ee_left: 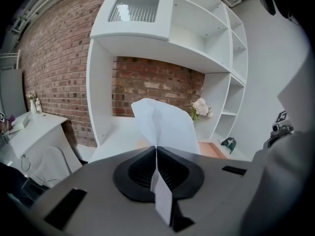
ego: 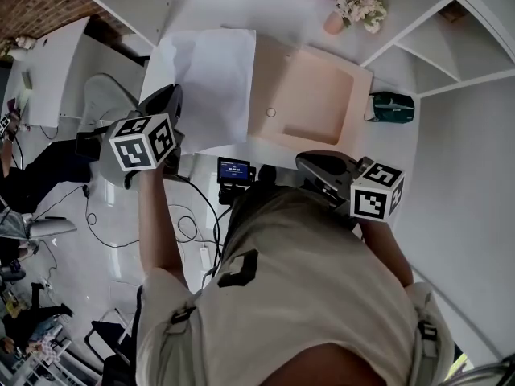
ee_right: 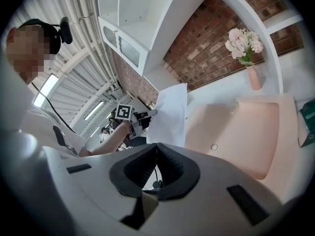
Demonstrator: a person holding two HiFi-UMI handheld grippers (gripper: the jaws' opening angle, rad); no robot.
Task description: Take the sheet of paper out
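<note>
The white sheet of paper hangs lifted over the left part of the white desk, its right edge overlapping the flat pink folder. My left gripper is shut on the sheet's near left edge. In the left gripper view the paper rises curled from between the closed jaws of the left gripper. My right gripper hovers at the desk's near edge in front of the folder, jaws together and empty. The right gripper view shows the right gripper, the sheet, the folder and the left gripper.
A pink vase of flowers stands at the back of the desk. A dark green object lies right of the folder. A small device with a lit screen sits at the desk's front edge. White shelves and a brick wall stand behind.
</note>
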